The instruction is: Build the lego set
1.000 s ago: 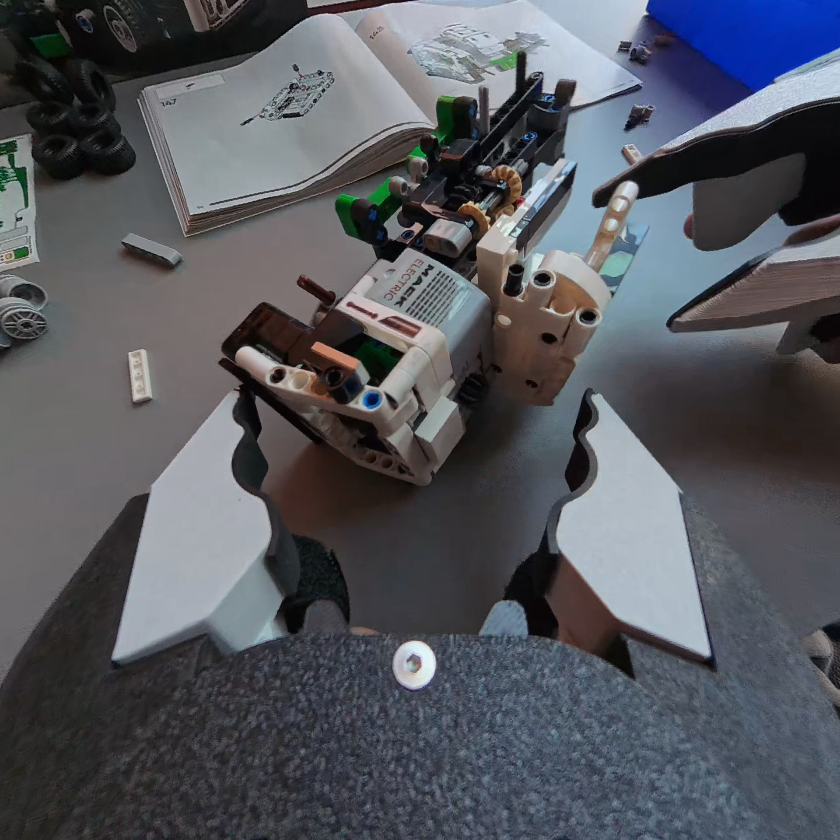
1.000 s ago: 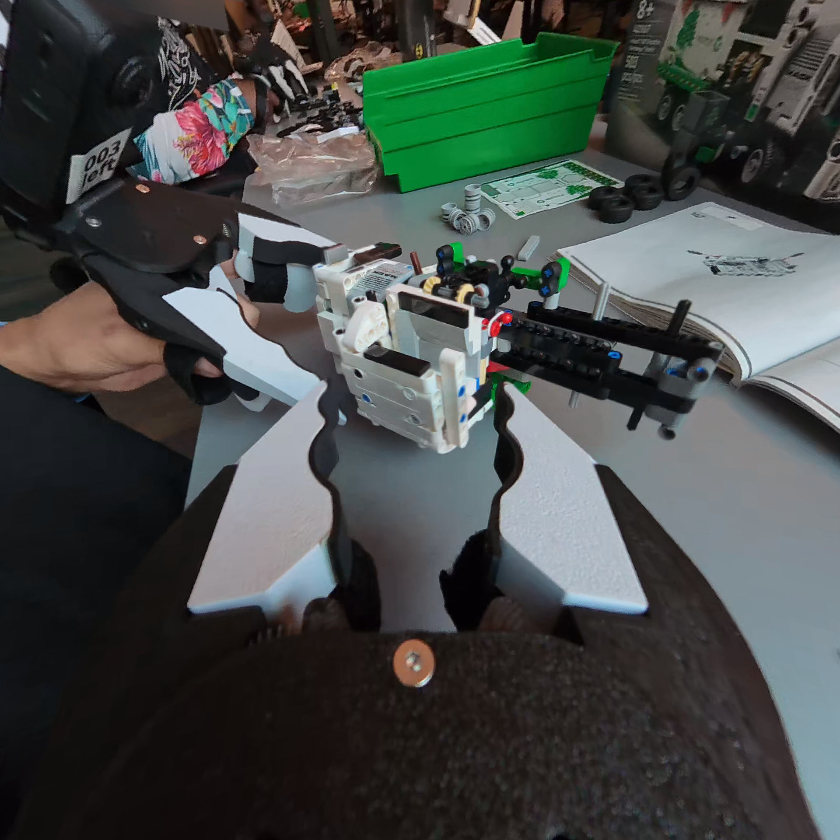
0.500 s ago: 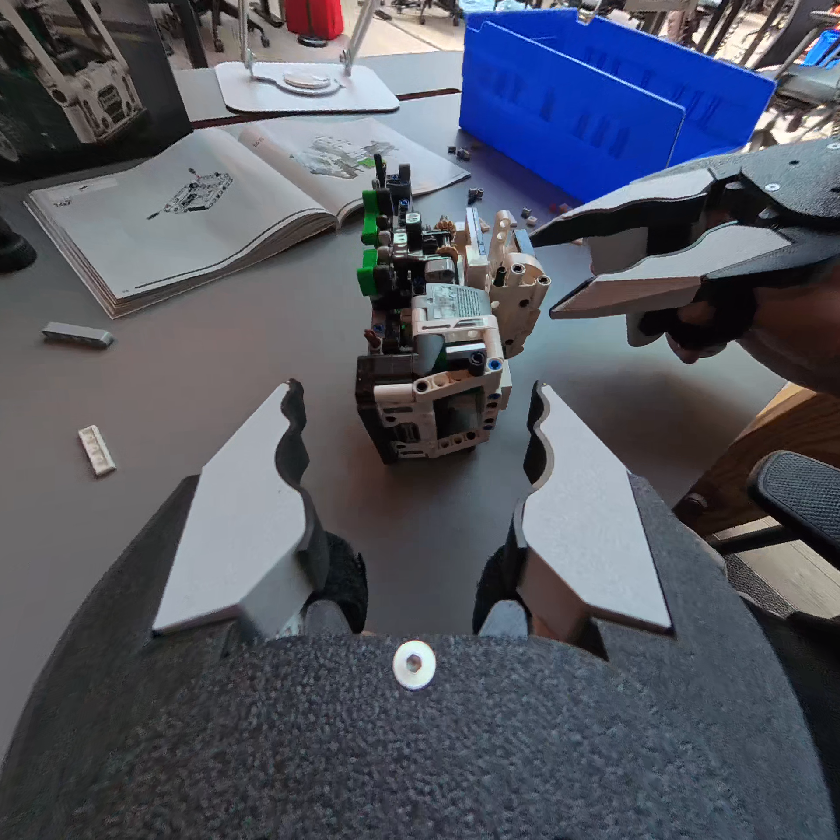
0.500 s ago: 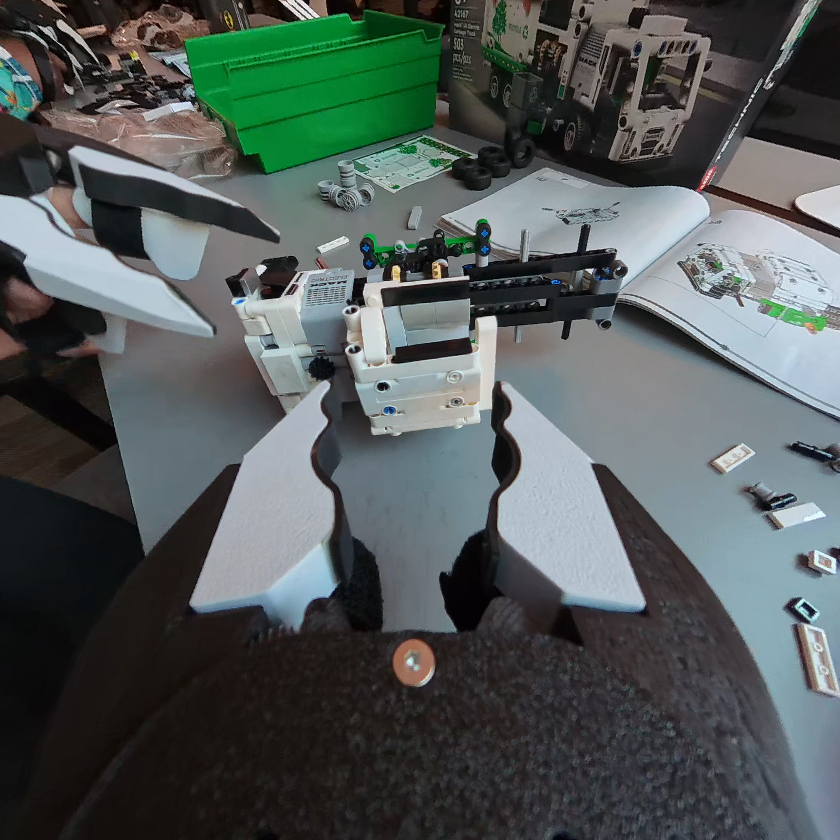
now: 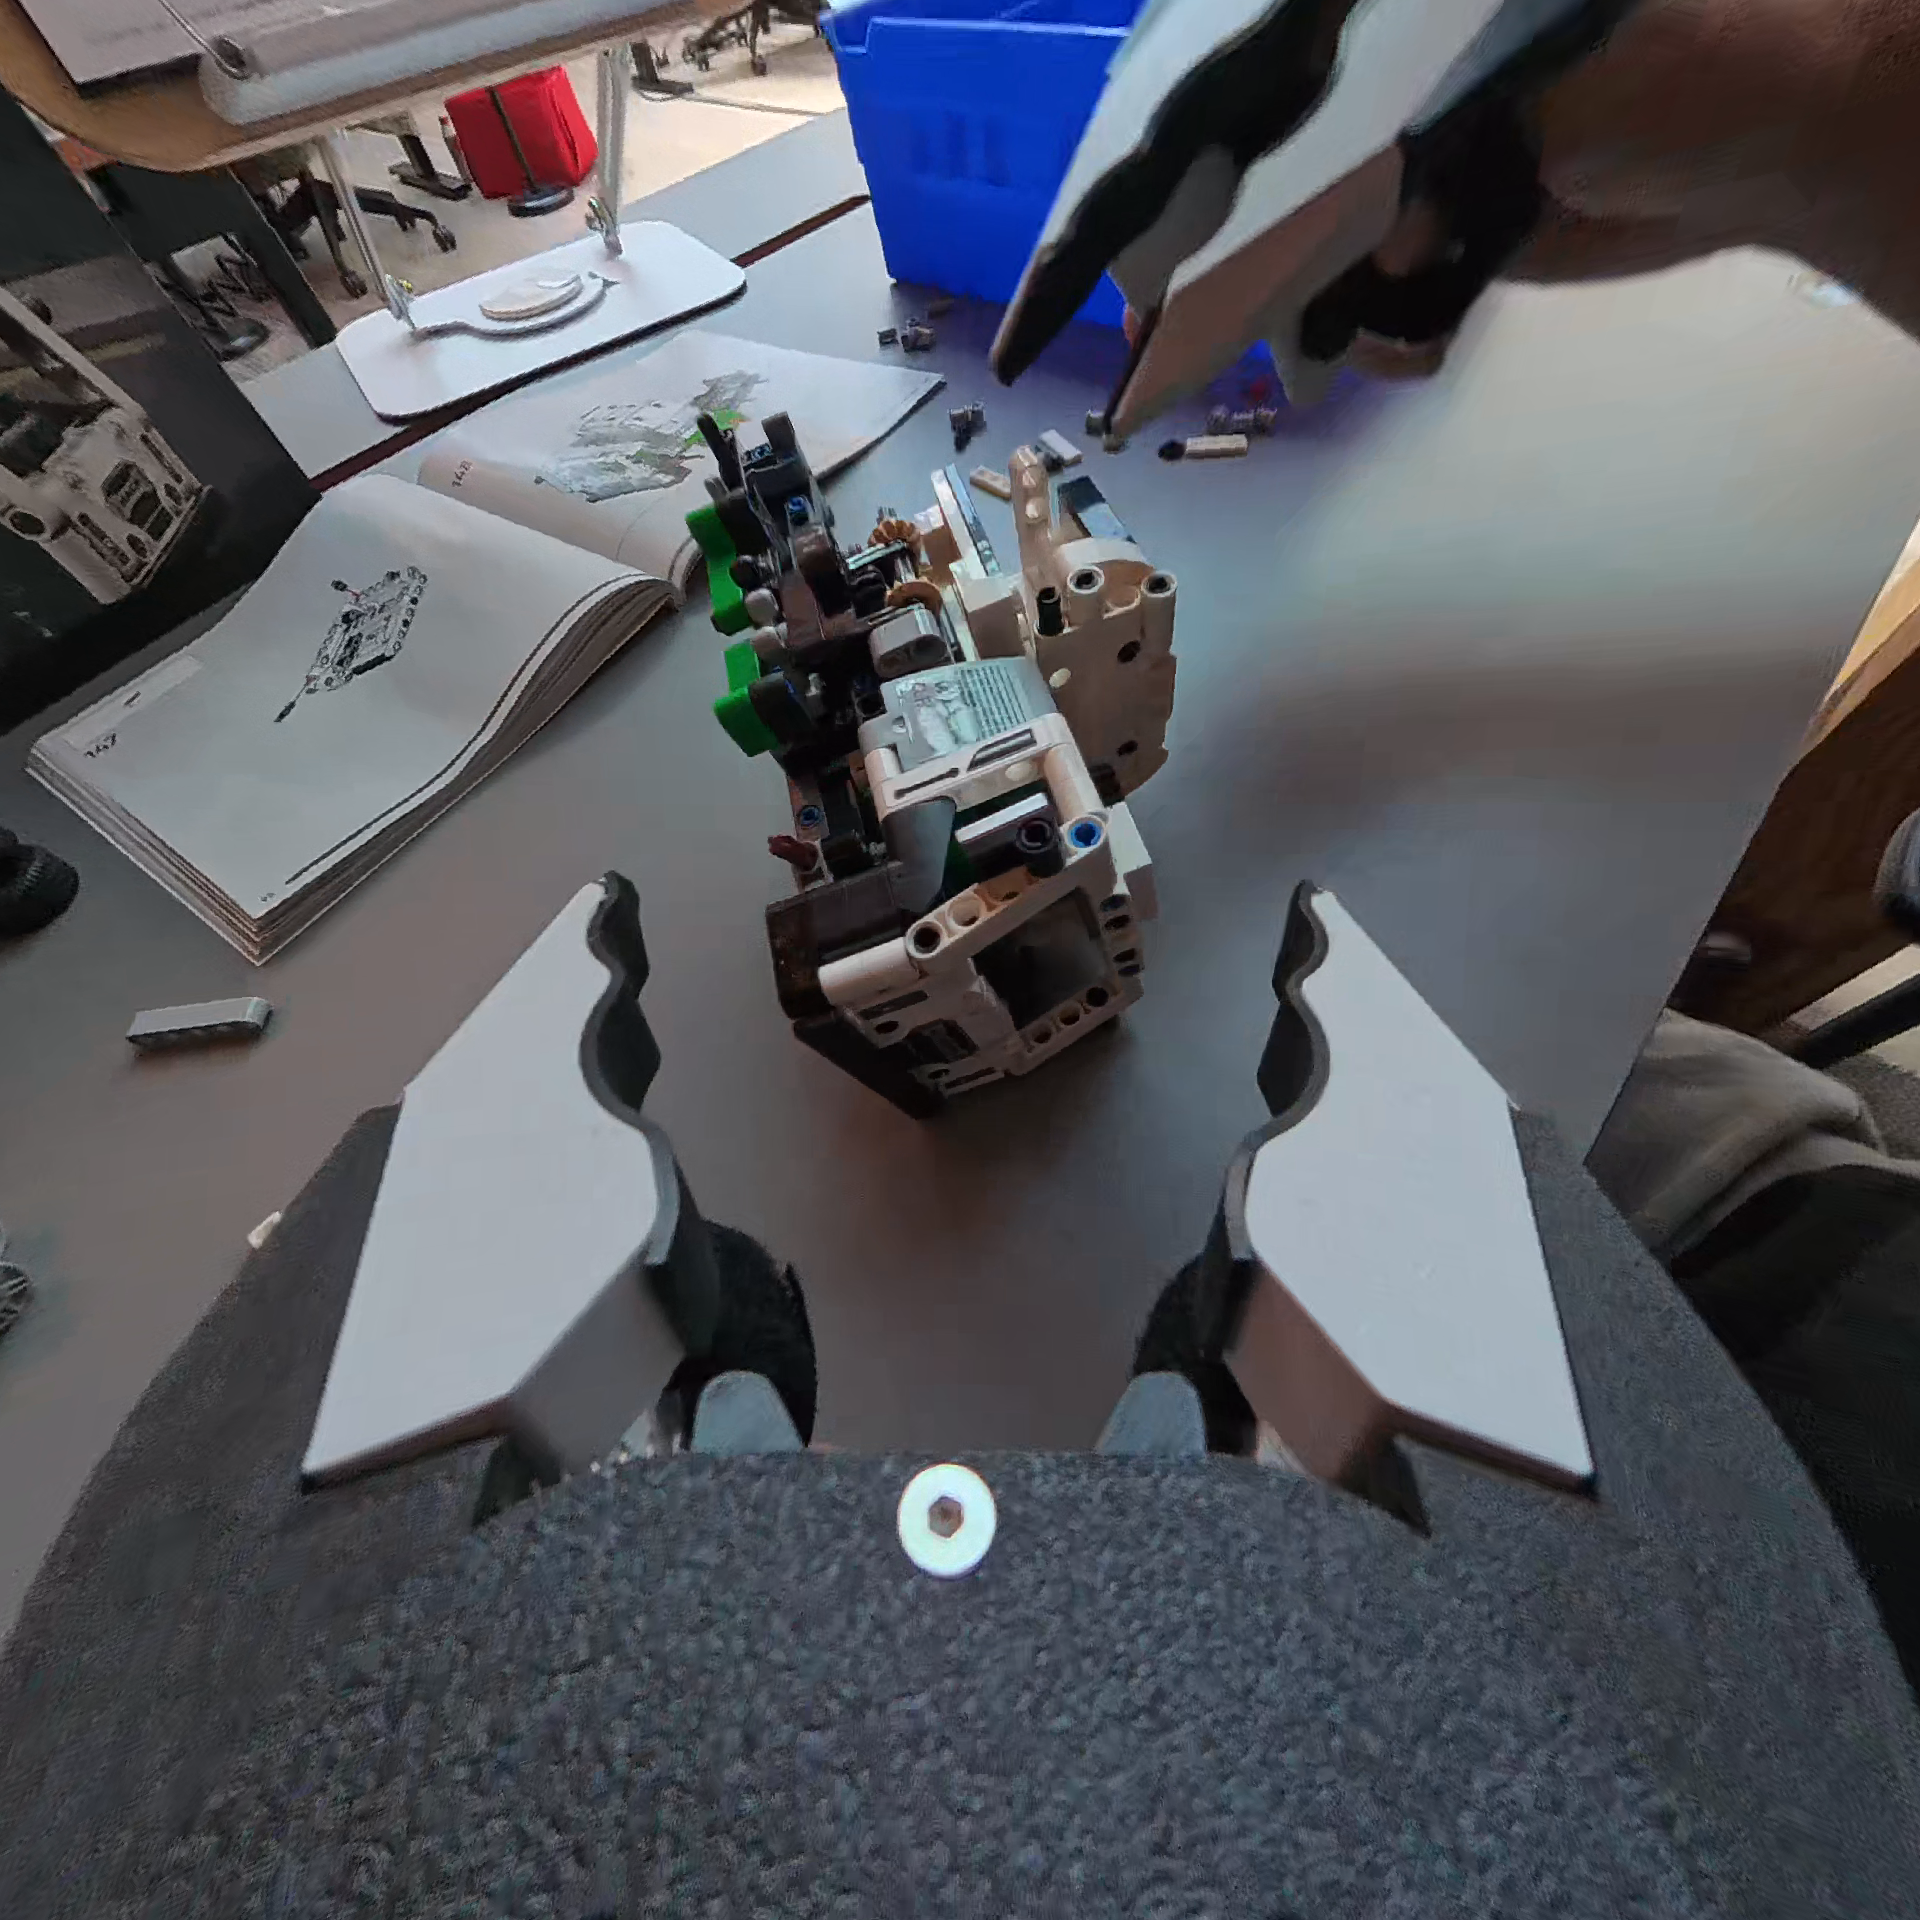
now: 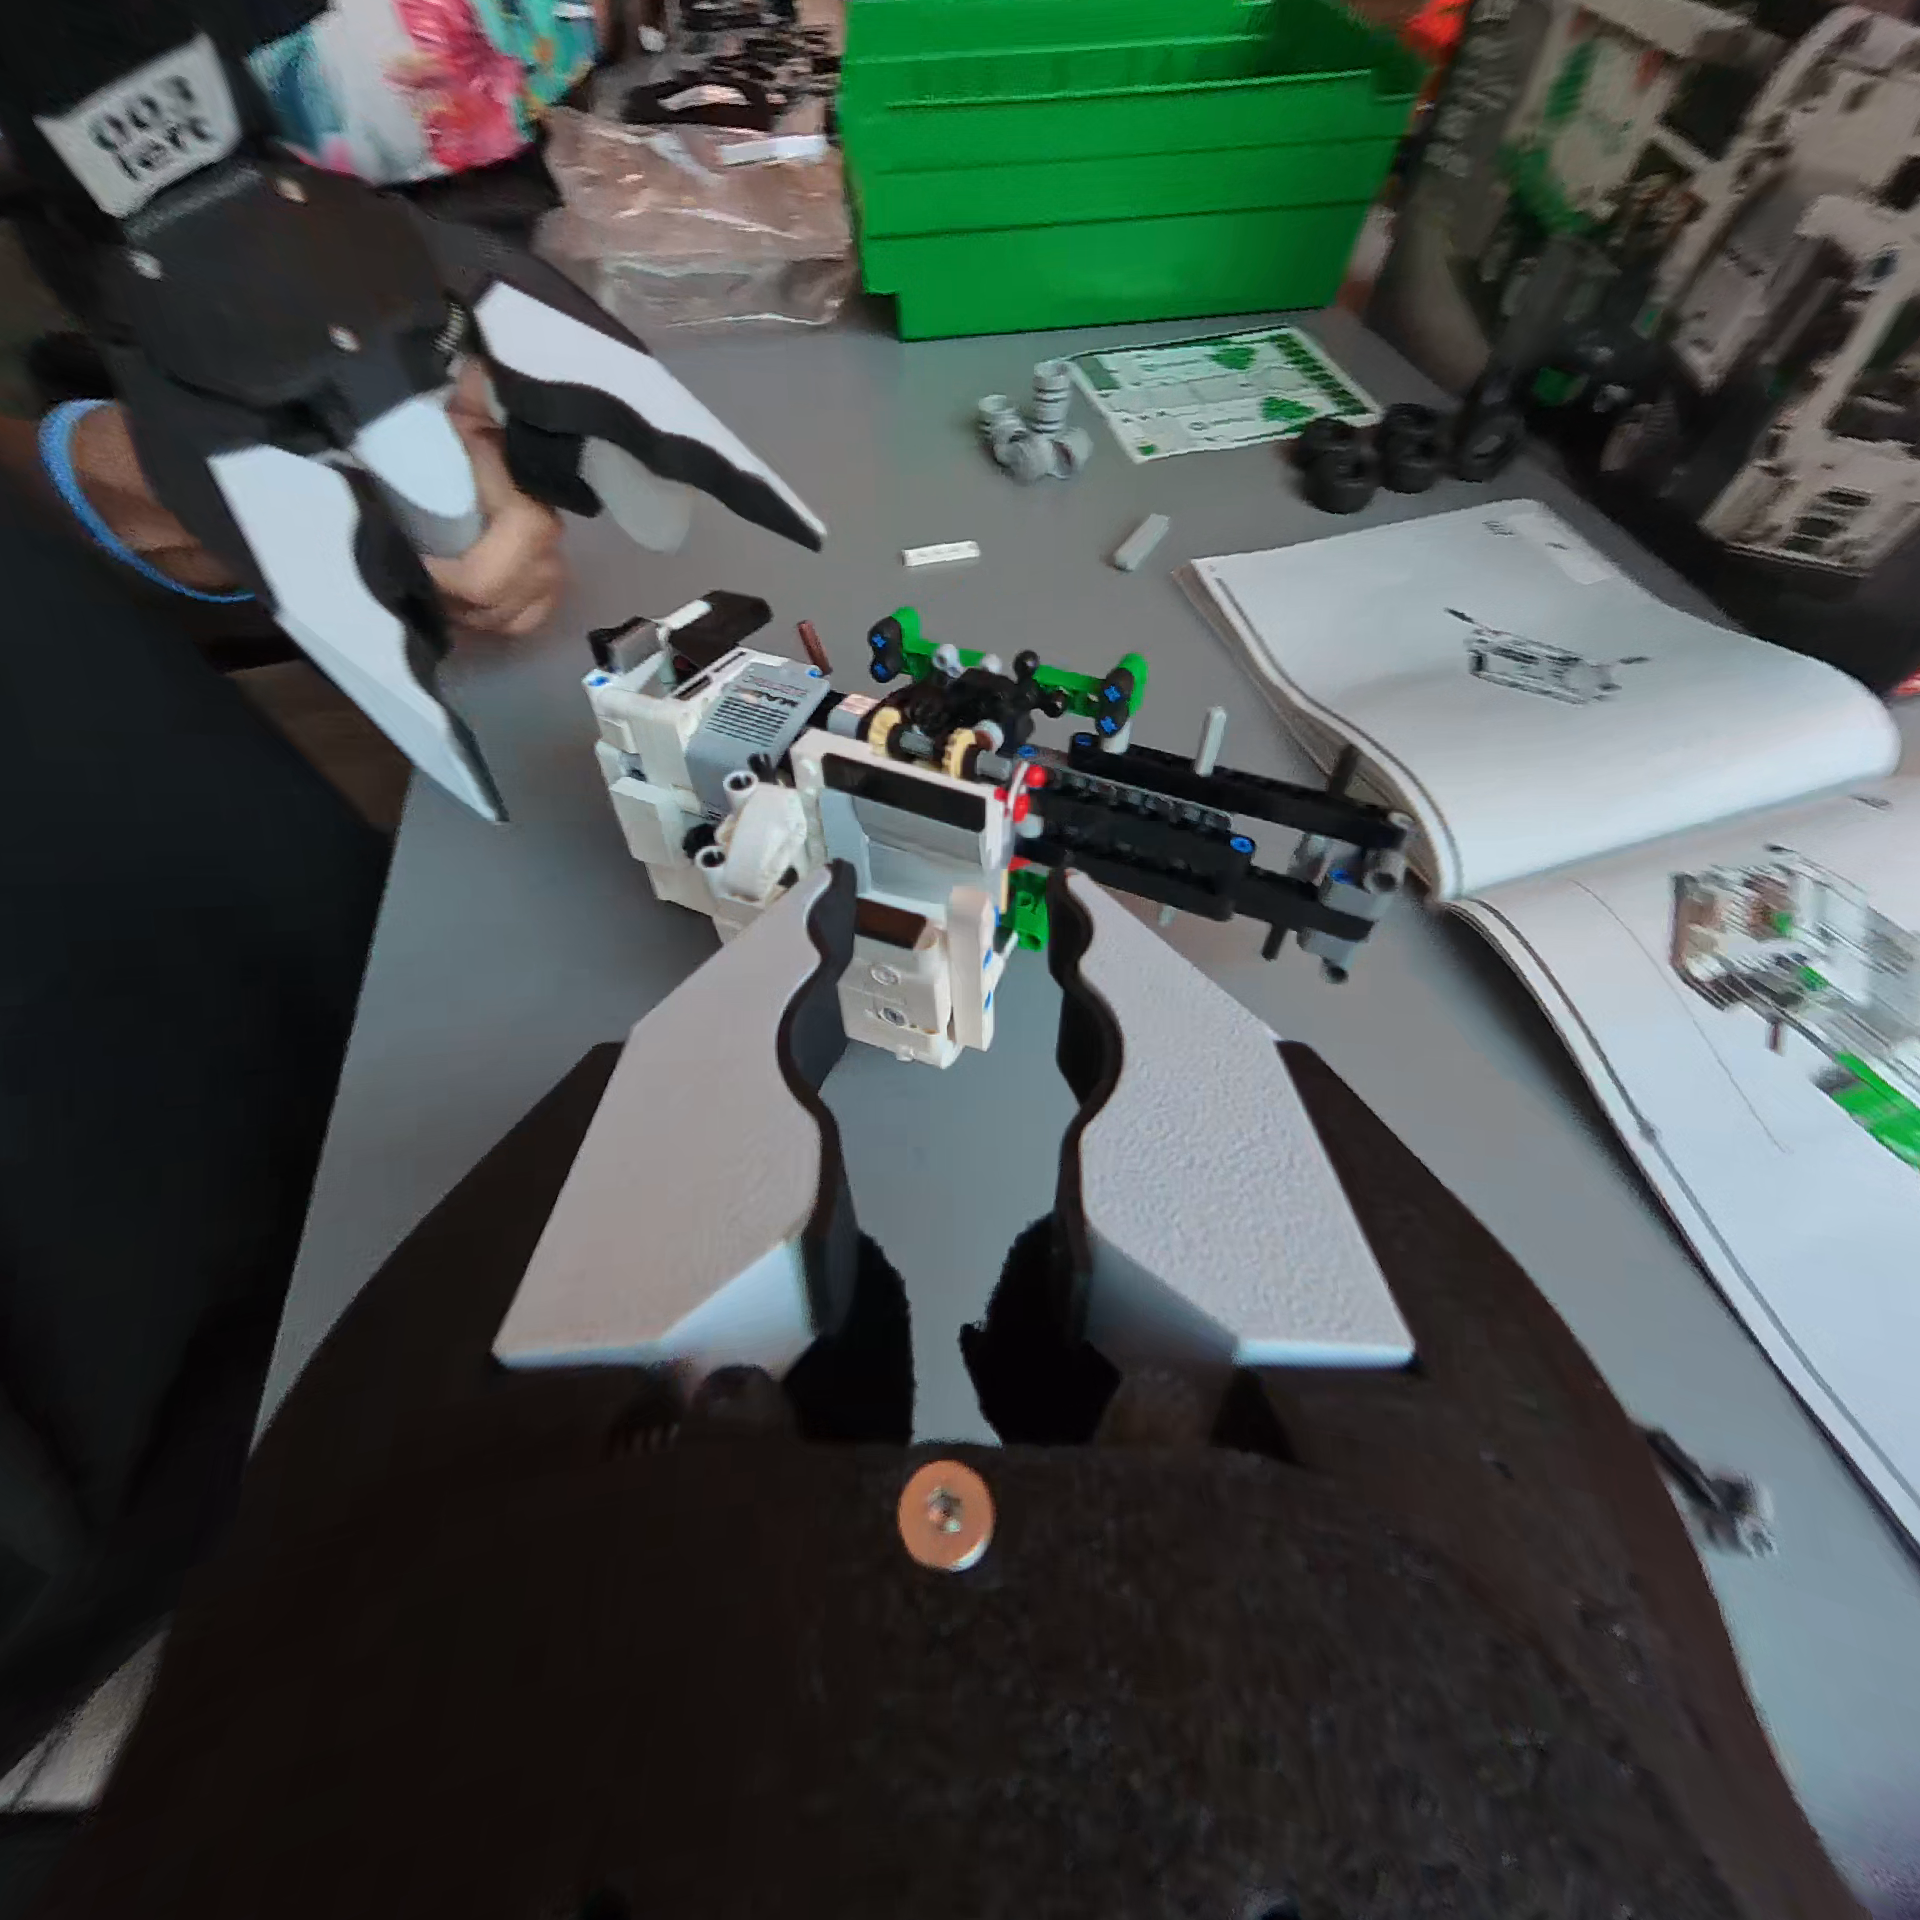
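Note:
The partly built lego truck (image 5: pixel 966 790) lies on the grey table (image 5: pixel 1455 675), white cab end toward me, black and green frame pointing away. My left gripper (image 5: pixel 956 914) is open and empty, its fingers wide apart just short of the cab end. In the right wrist view the truck (image 6: pixel 831 790) lies crosswise with its black beam to the right. My right gripper (image 6: pixel 945 894) is open and empty, with the white side block showing in the gap. In the left wrist view it (image 5: pixel 1060 400) hangs in the air beyond the truck. The left gripper (image 6: pixel 655 675) shows open at the cab end.
An open instruction book (image 5: pixel 364 665) lies left of the truck. A blue bin (image 5: pixel 966 135) stands behind, with loose small parts (image 5: pixel 1210 442) before it. A green bin (image 6: pixel 1101 166), the set's box (image 6: pixel 1714 260), black tyres (image 6: pixel 1392 457), grey hubs (image 6: pixel 1034 431) and a sticker sheet (image 6: pixel 1216 390) are at the far side. The gap from one gripper's tips to the other's is roughly 12 cm.
The right gripper has lifted and swung over the far end of the truck. My left gripper has stayed open behind the cab end. The truck has stayed on the table.

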